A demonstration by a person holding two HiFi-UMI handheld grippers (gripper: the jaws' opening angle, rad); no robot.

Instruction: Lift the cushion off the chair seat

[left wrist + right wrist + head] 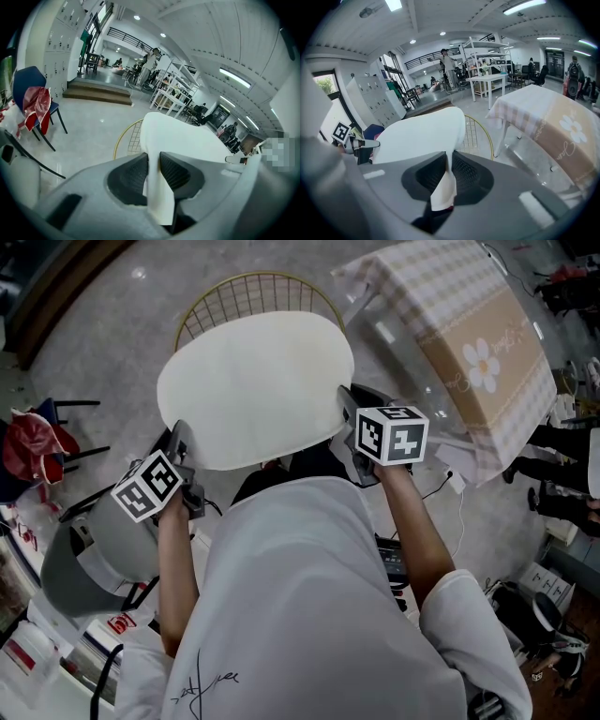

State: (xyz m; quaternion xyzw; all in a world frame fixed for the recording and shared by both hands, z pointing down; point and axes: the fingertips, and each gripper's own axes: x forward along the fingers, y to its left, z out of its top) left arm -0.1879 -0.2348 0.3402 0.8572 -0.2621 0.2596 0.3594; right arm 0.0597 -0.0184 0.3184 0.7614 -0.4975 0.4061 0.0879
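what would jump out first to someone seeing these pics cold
The big cream cushion fills the middle of the head view. It is pinched at opposite edges by the left gripper and the right gripper, both shut on it. Beyond it shows the gold wire chair back, and at upper right a checked tablecloth with a daisy print.

Cushion (253, 385) white, perhaps cream, gold chair (253, 275), beige checked tablecloth (441, 296)
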